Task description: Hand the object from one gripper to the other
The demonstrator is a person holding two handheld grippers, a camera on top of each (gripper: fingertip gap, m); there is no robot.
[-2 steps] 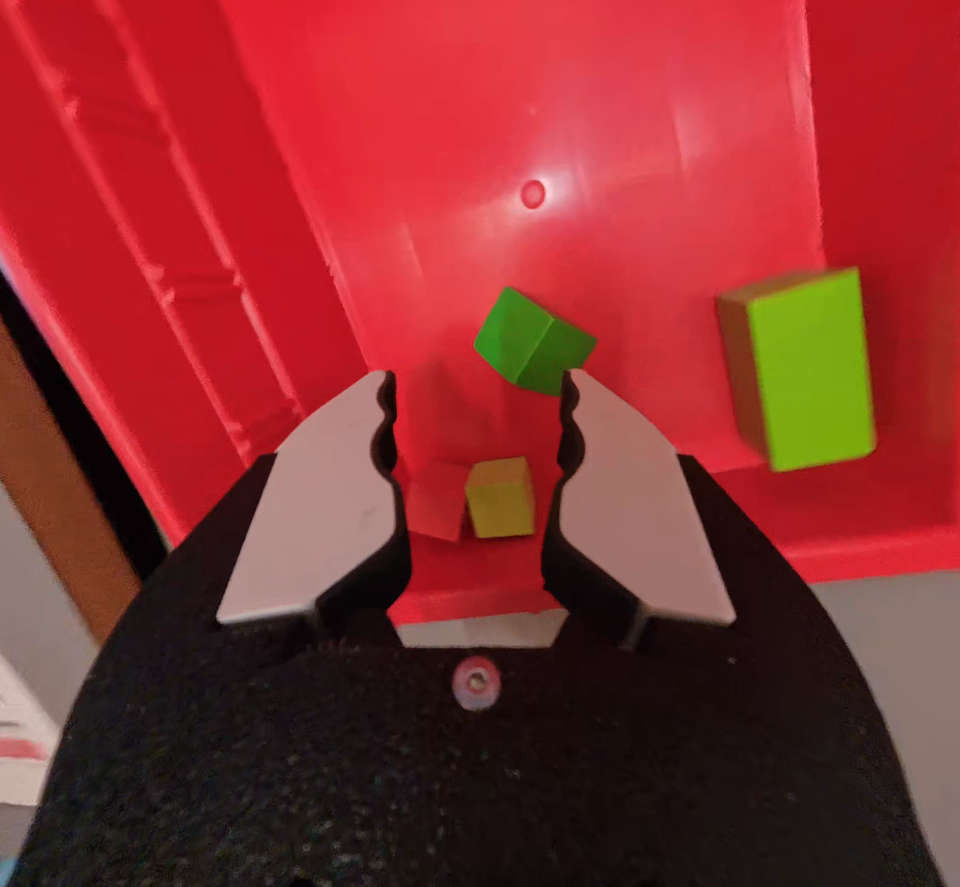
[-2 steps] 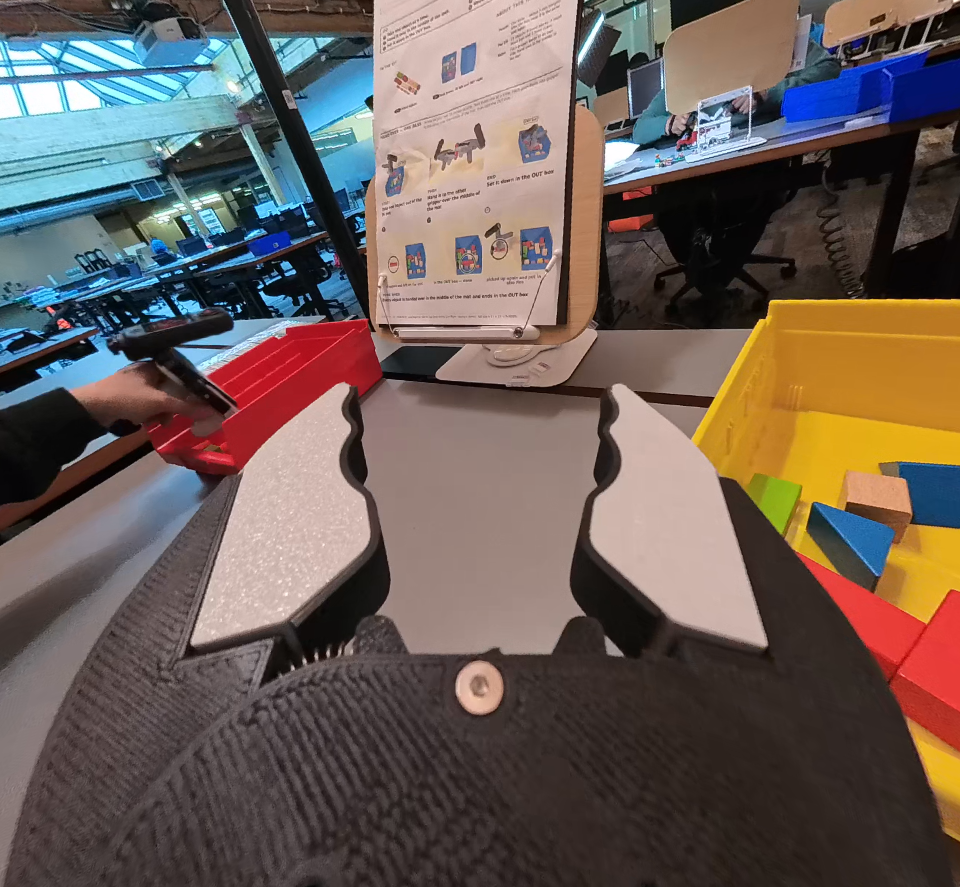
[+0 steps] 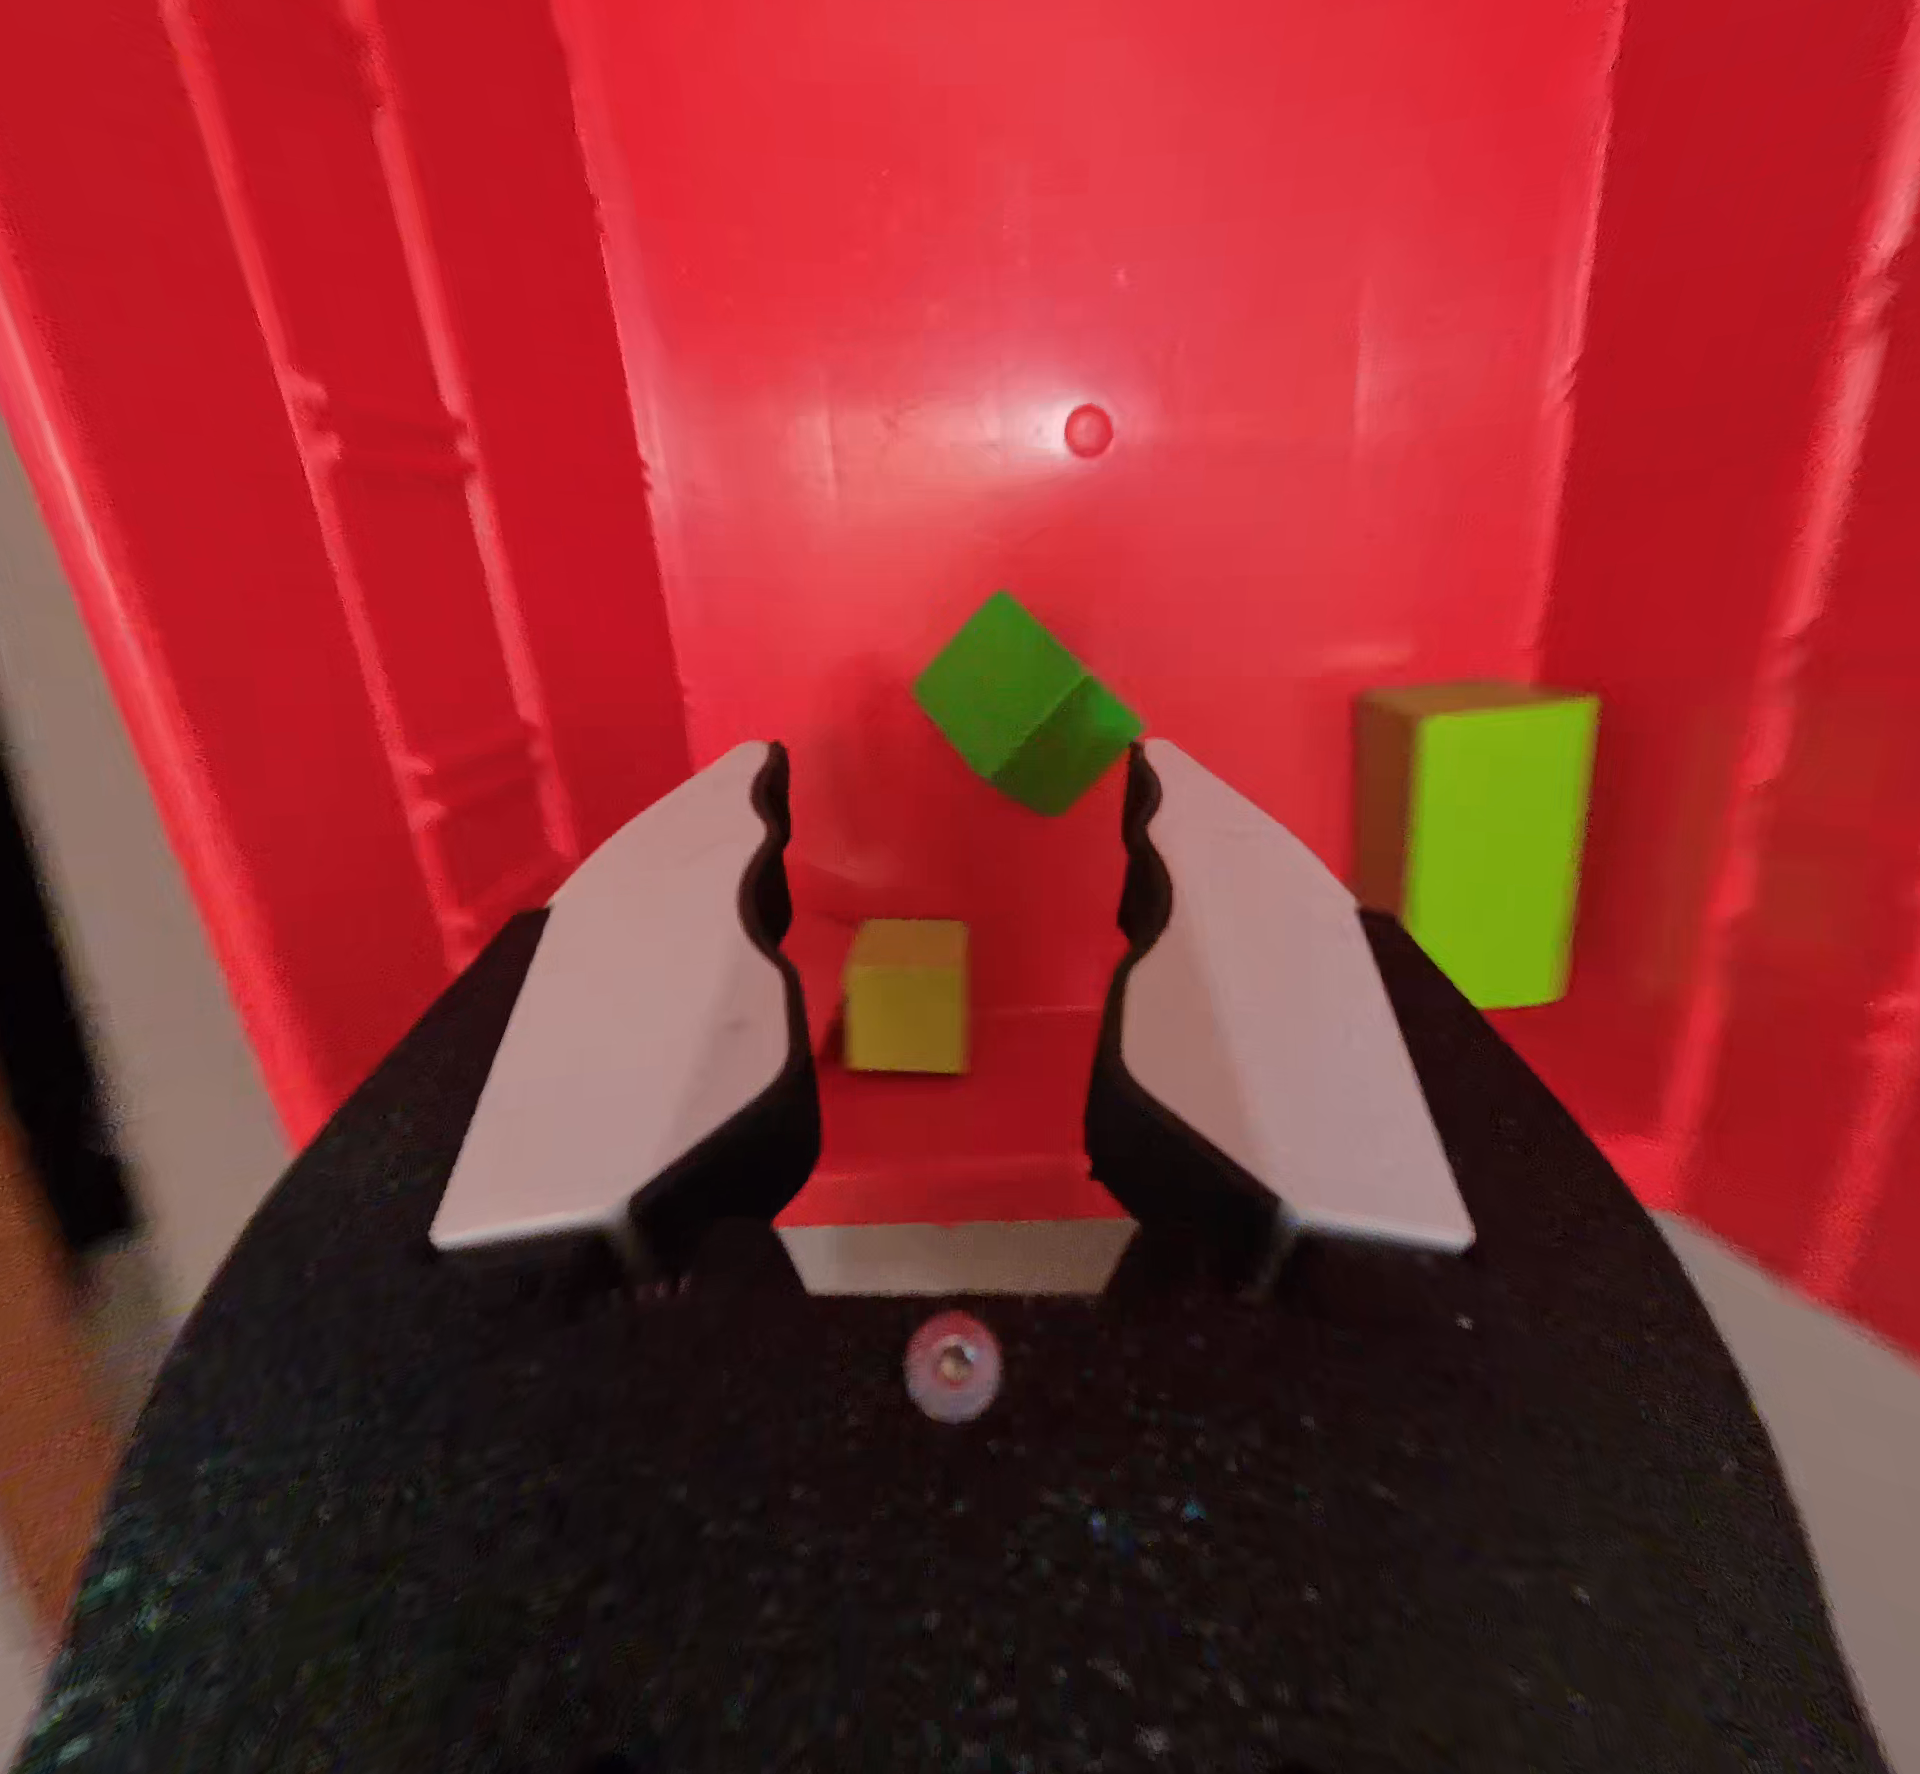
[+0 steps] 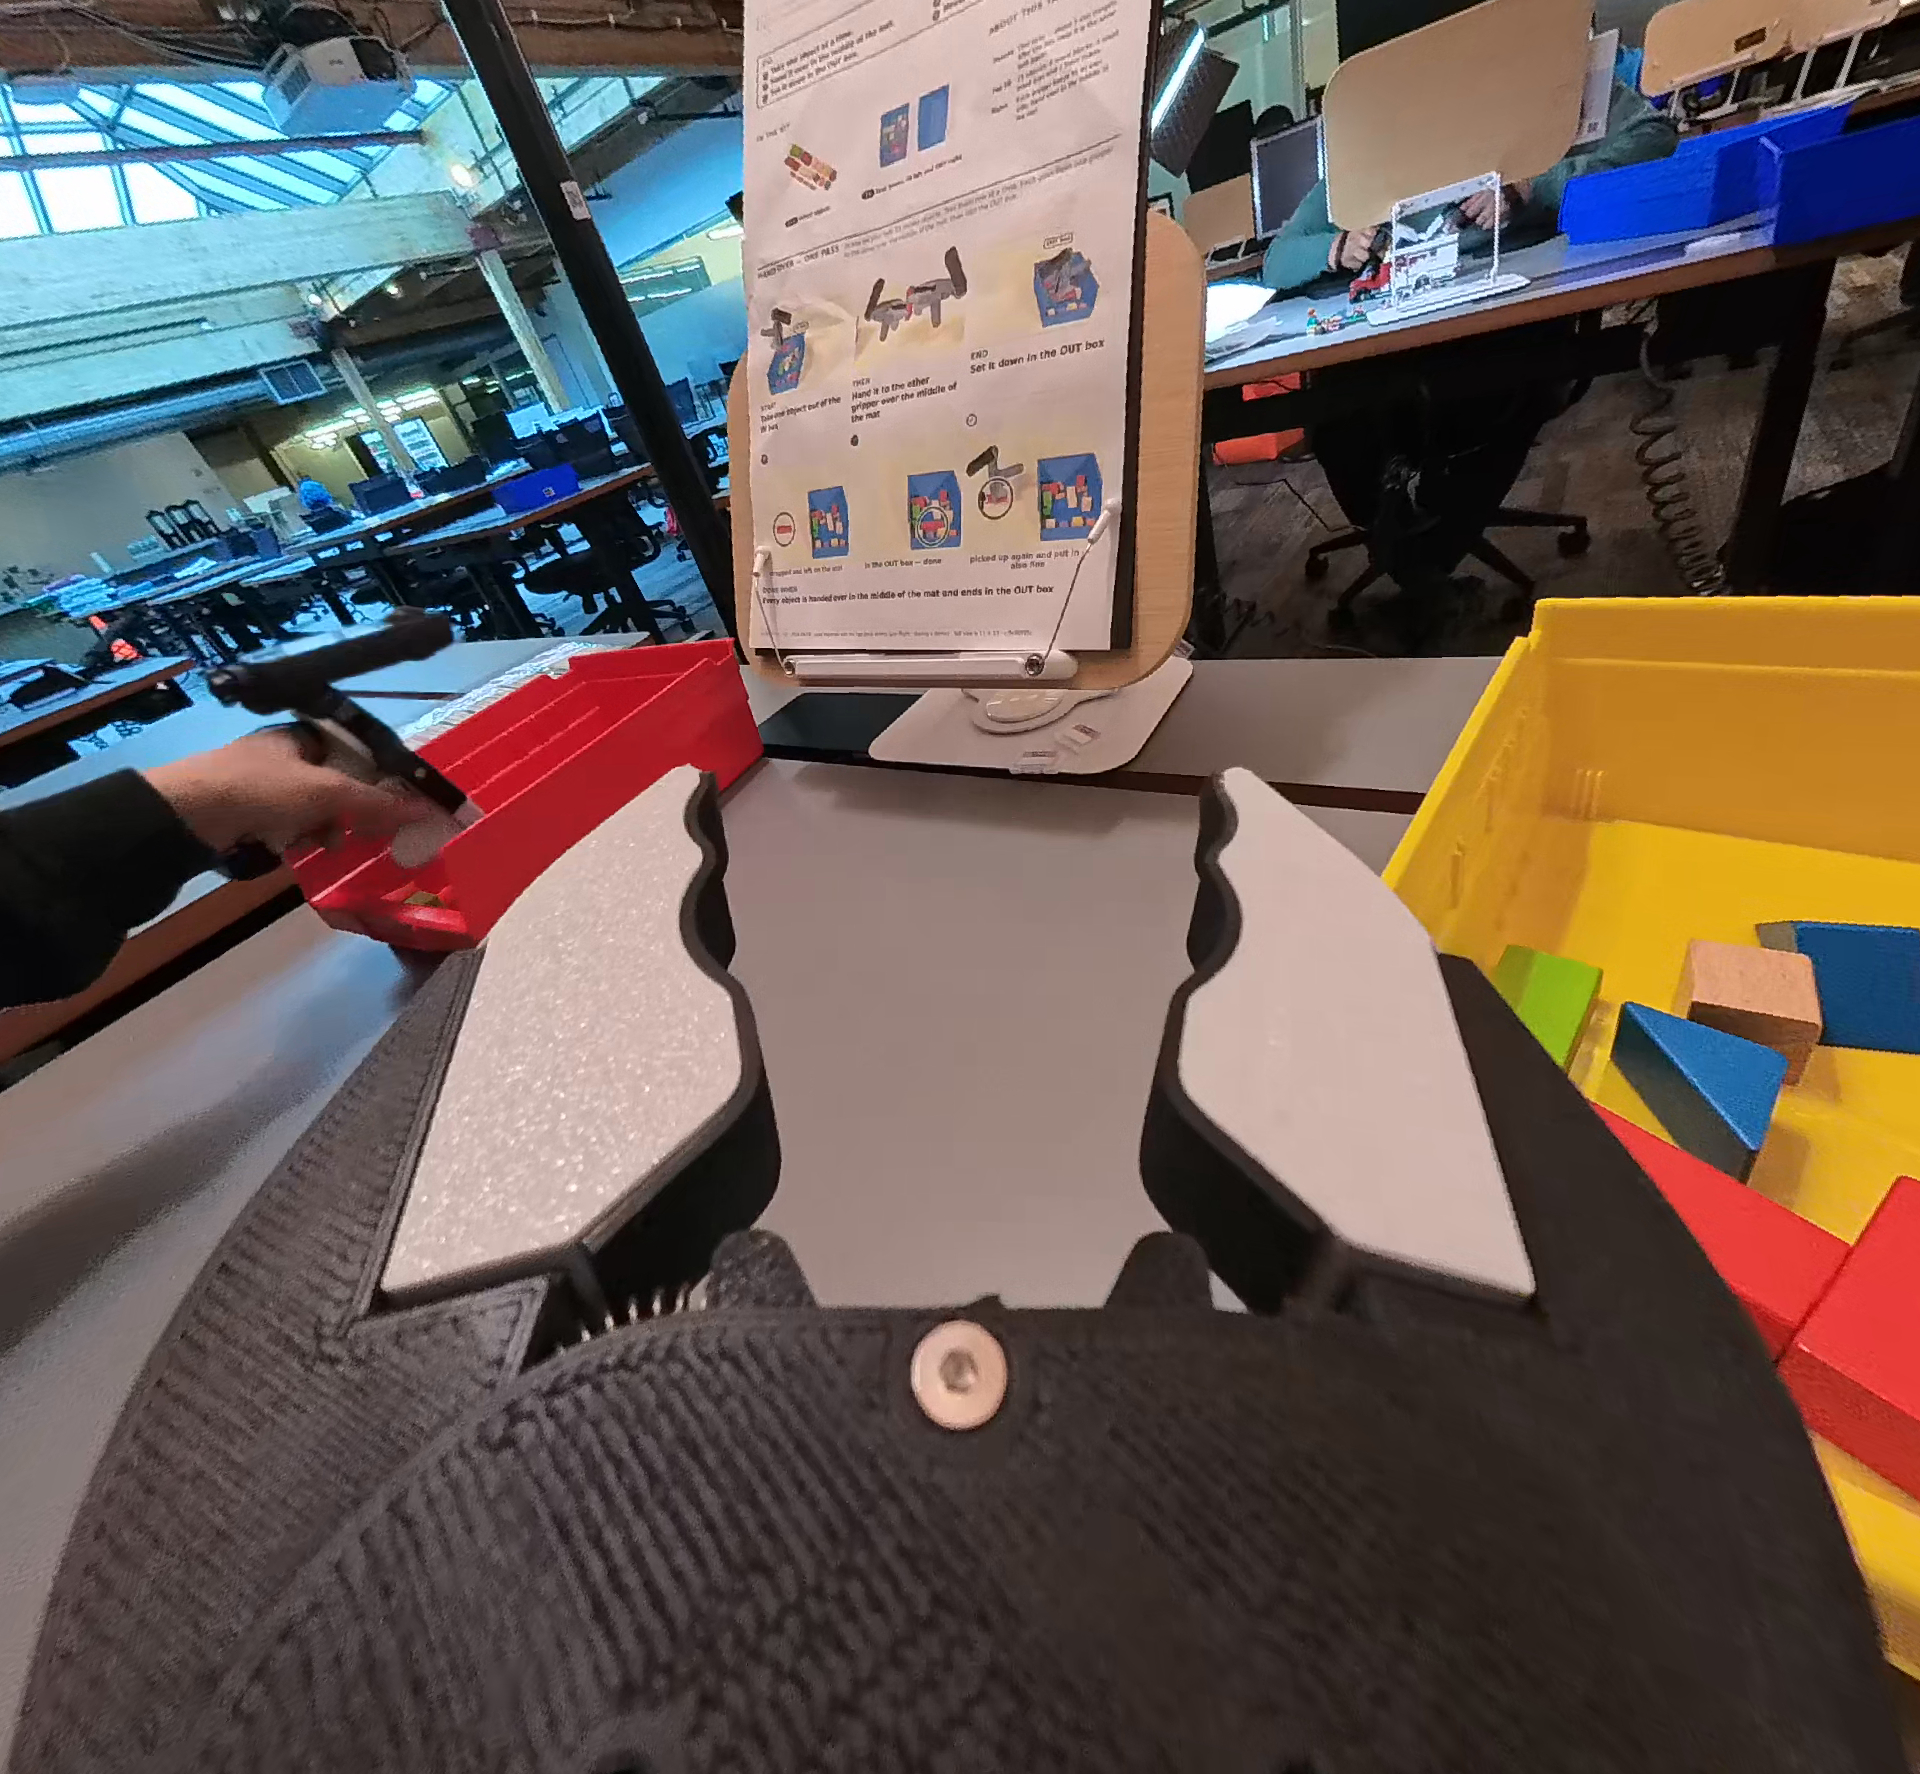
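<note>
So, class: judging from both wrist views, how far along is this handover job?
Several blocks already lie in the yellow bin. Now the open, empty left gripper points into the red bin near the dark green block. Grasping, handover to the open right gripper and placing remain.

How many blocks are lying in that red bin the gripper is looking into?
3. A dark green wooden cube sits ahead of the open fingertips, a small yellow wooden cube lies nearer, seen between the fingers, and a lime green rectangular block stands by the right wall. The gripper may hide others.
</note>
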